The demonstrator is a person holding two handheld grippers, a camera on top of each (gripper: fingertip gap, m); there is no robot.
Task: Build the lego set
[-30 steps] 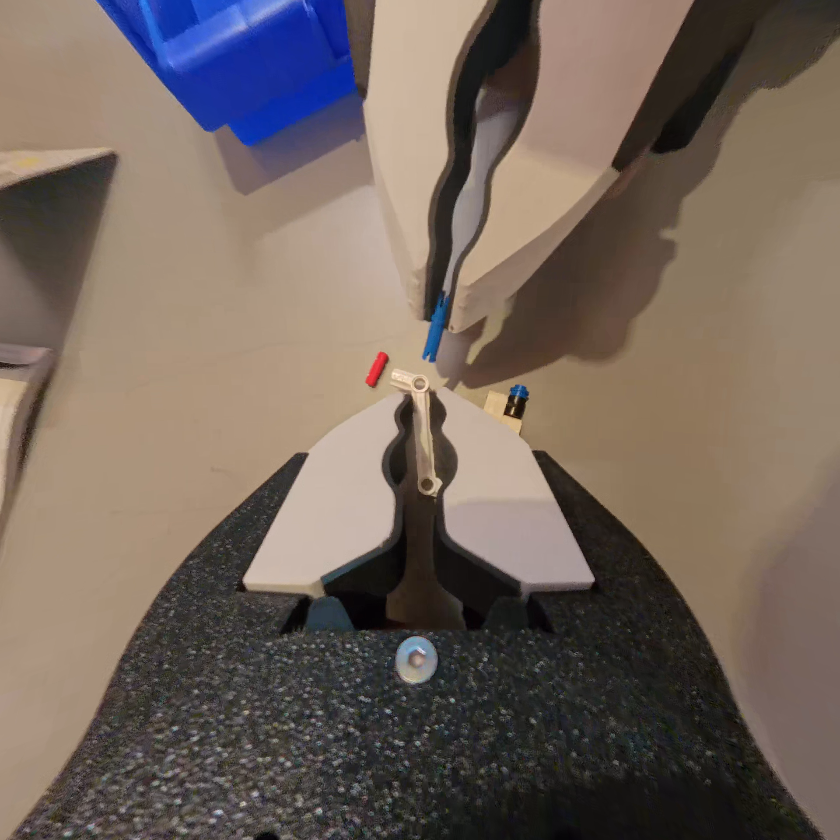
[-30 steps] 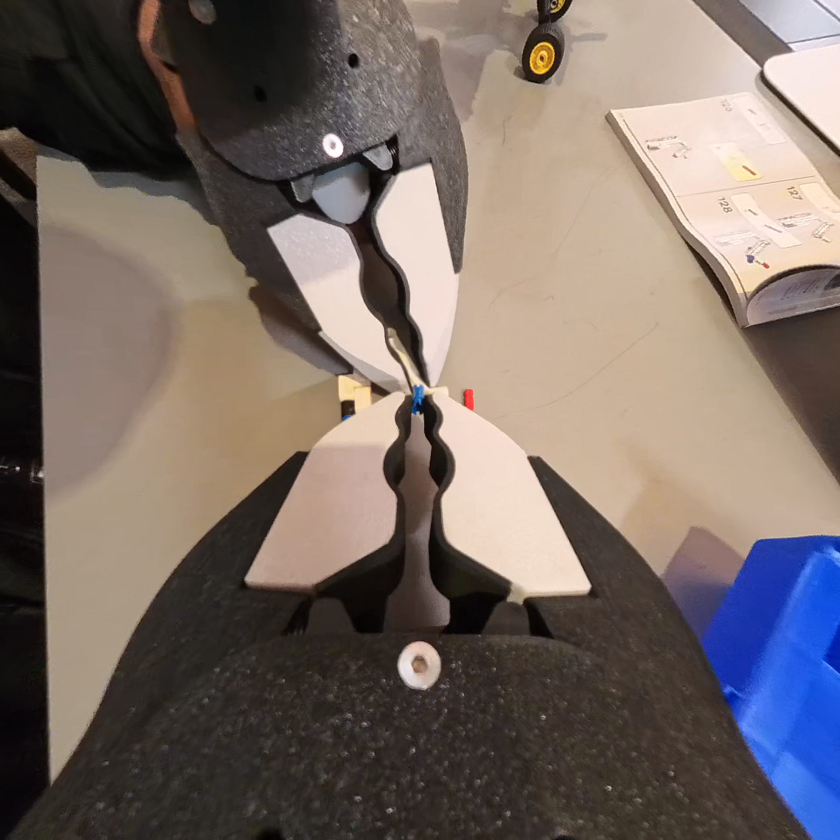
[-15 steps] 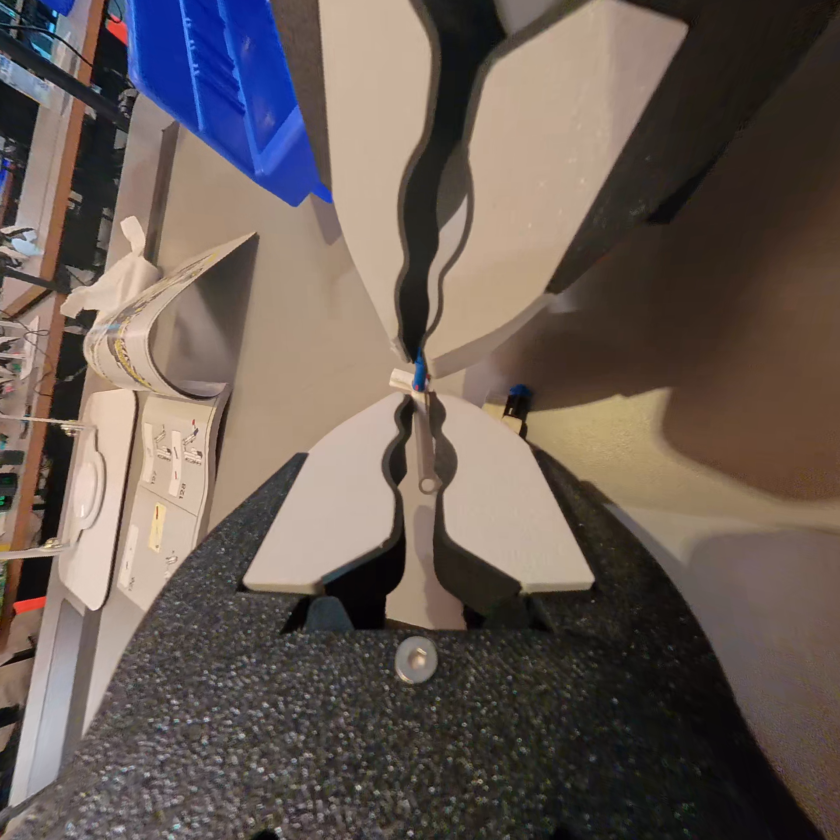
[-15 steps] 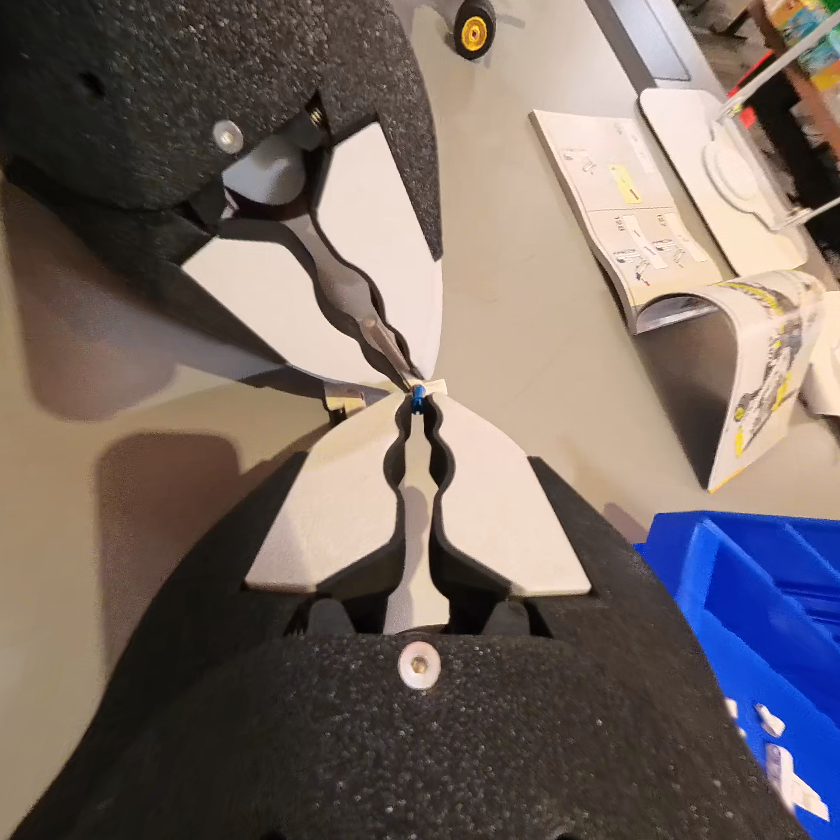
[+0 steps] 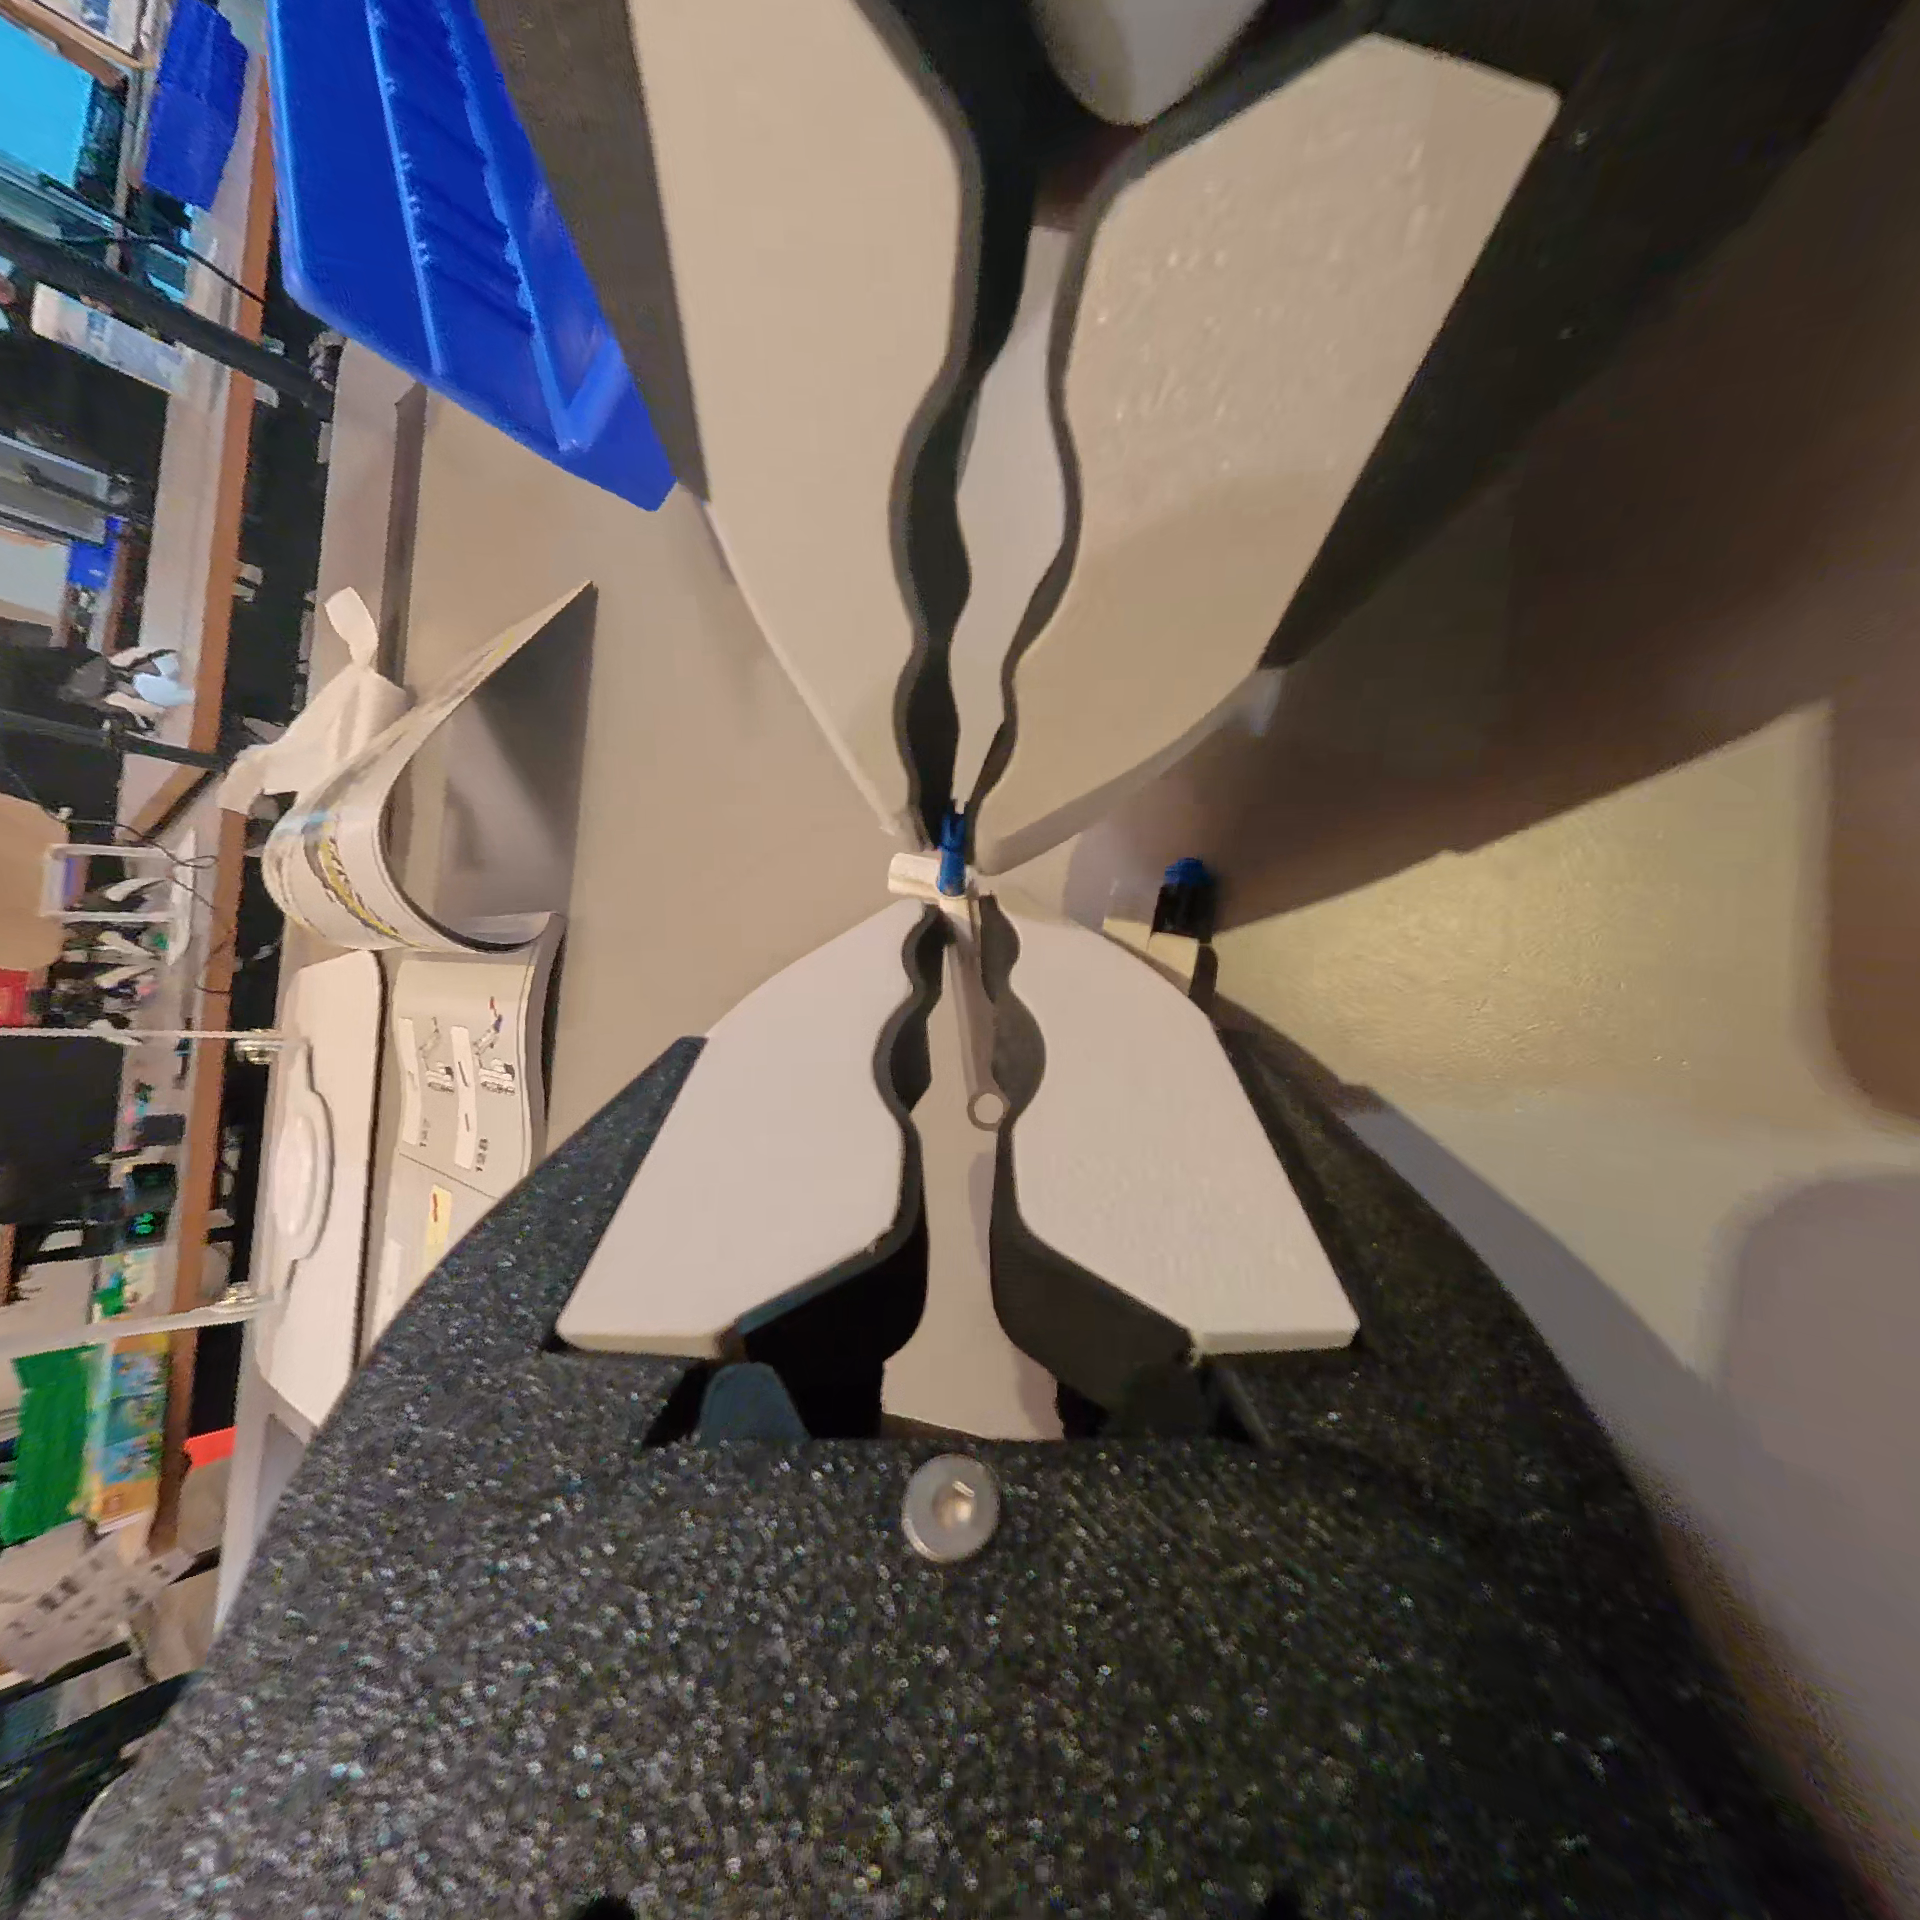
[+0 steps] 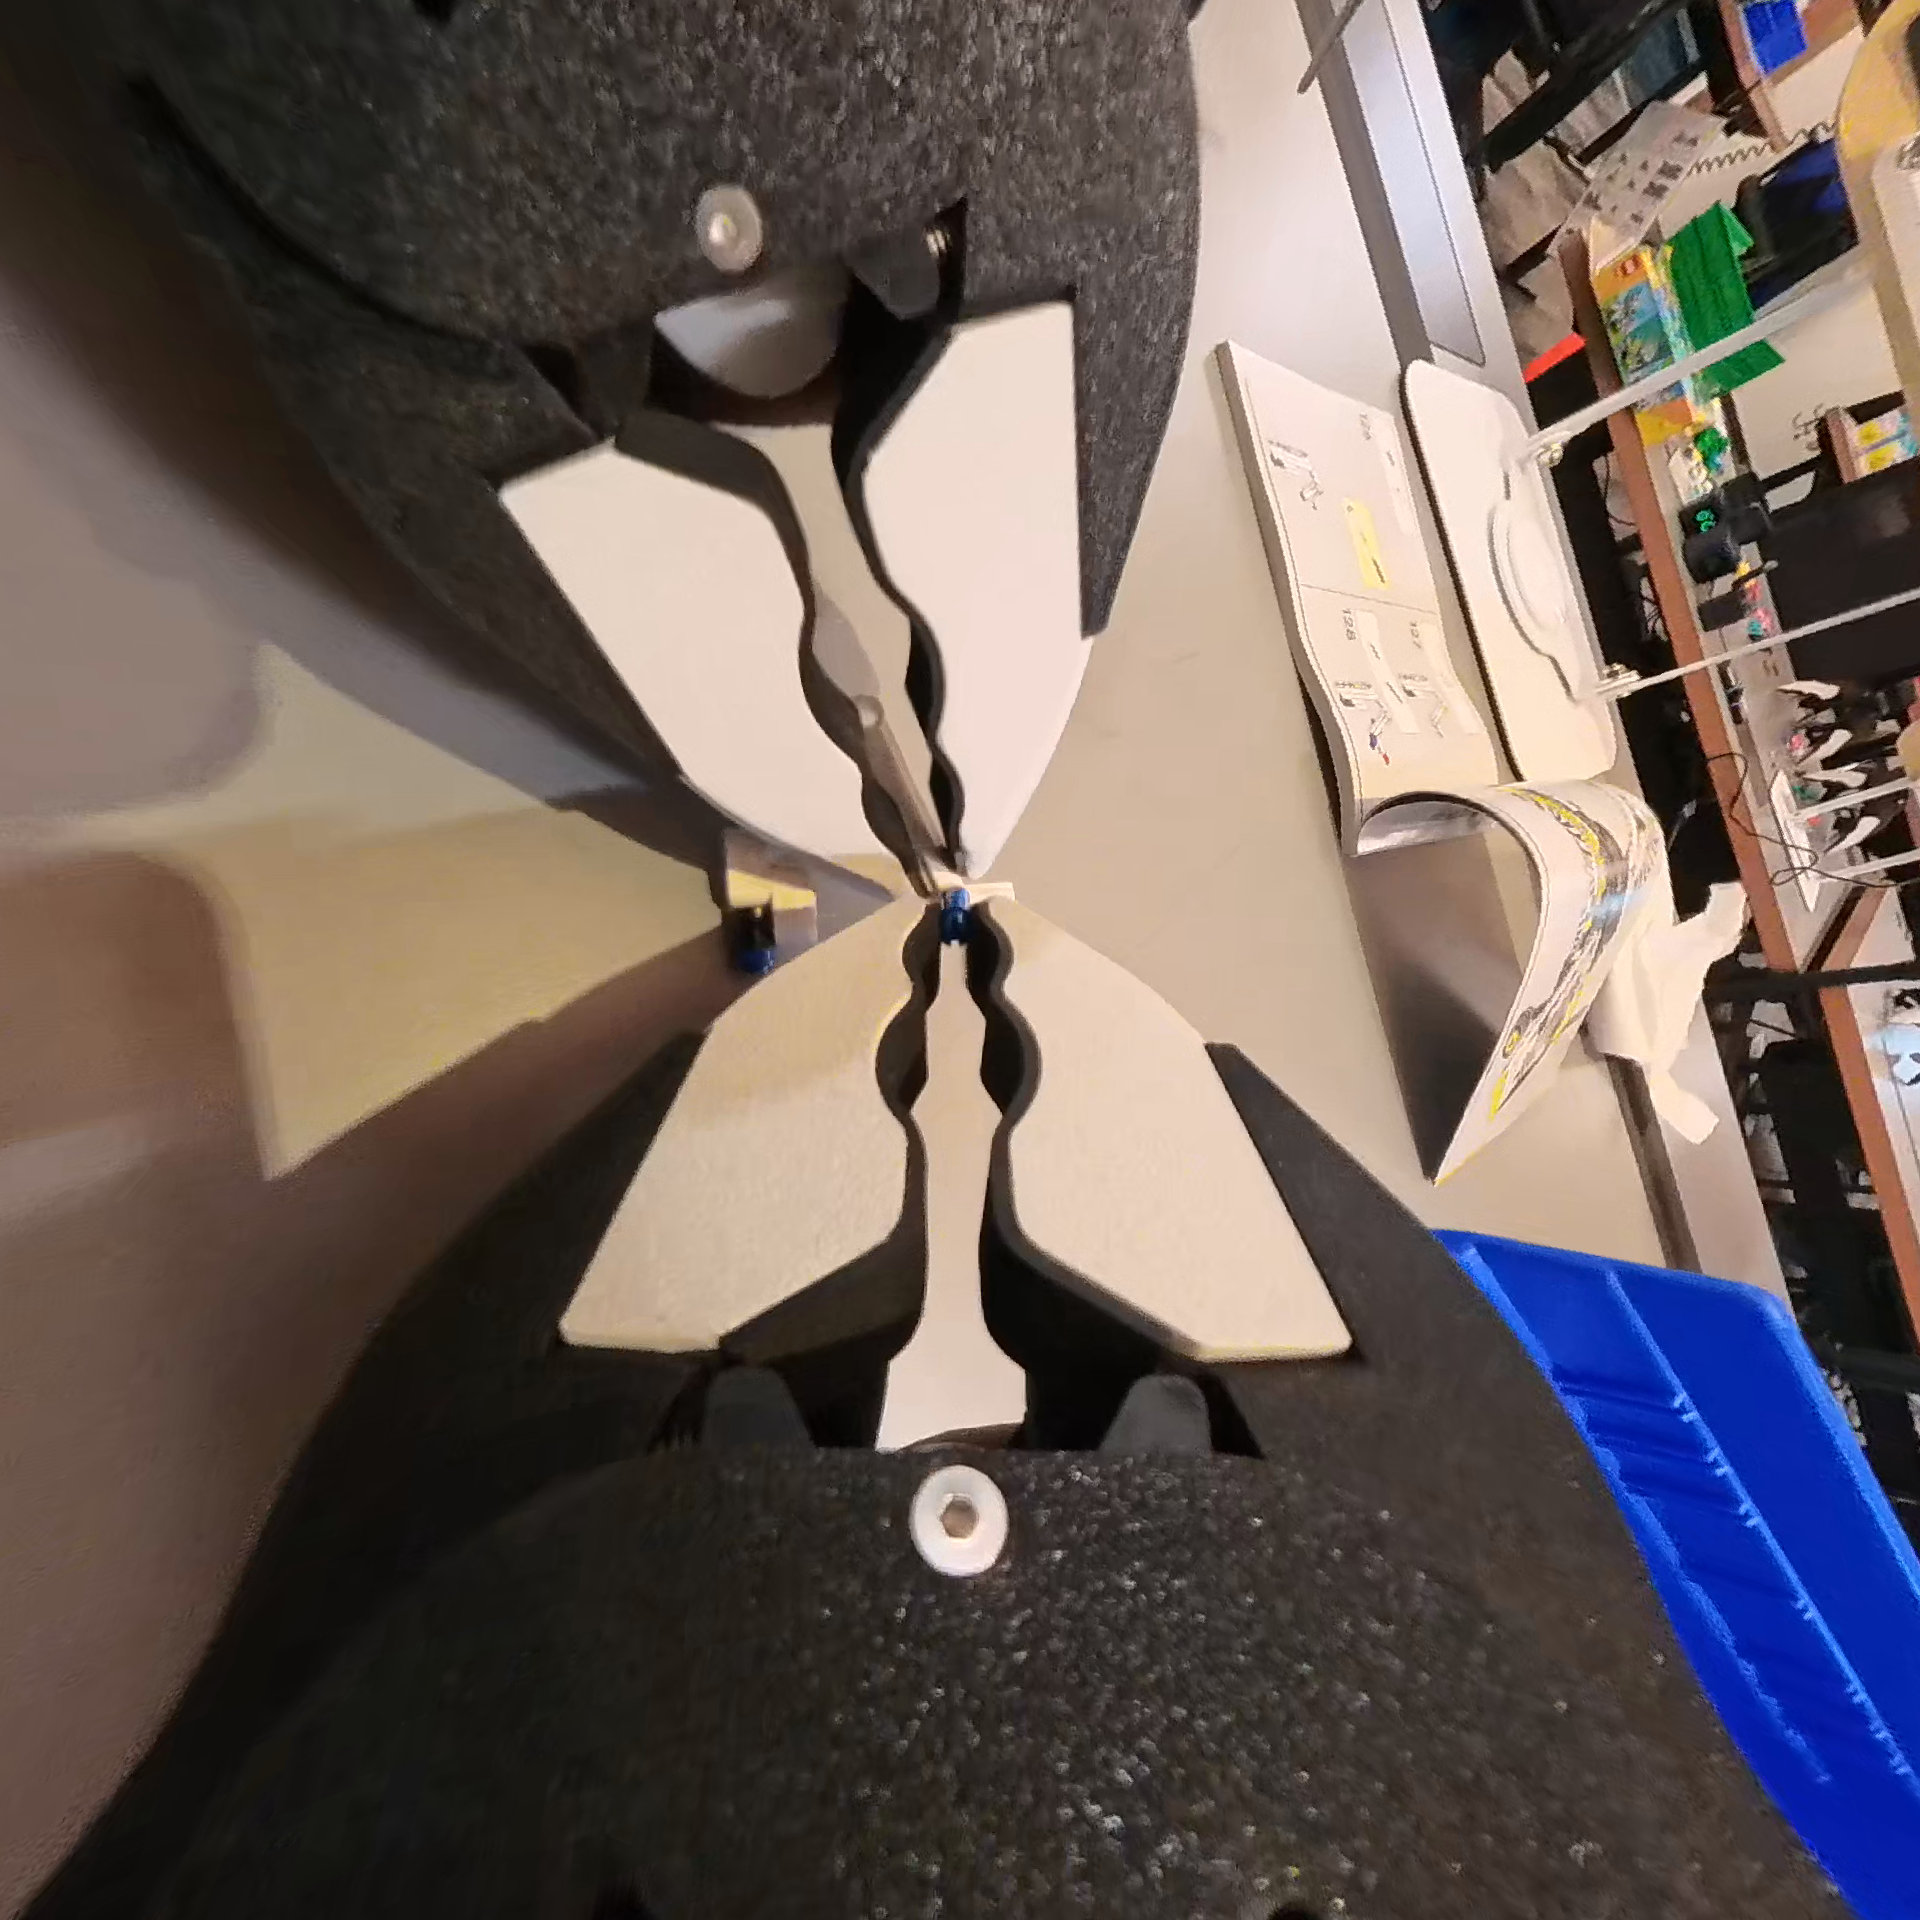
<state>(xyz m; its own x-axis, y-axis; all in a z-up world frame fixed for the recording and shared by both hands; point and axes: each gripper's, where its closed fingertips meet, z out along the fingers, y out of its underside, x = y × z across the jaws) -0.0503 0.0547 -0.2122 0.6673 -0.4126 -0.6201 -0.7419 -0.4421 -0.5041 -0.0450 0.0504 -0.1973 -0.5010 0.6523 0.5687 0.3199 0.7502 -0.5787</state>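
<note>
Tongs [image 5: 961, 914] meet tip-to-tip above table [image 5: 675, 779].

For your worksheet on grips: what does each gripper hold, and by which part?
Left gripper: a thin white beam, gripped near its front end. Right gripper: a small blue pin, gripped by its rear end.

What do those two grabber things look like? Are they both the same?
Yes, they match. The left gripper and the right gripper each have a bumpy, speckled black body with one silver screw in the middle. Each has two flat, pale grey fingers shaped like wings, with wavy black inner edges. No cables or sleeves show.
</note>
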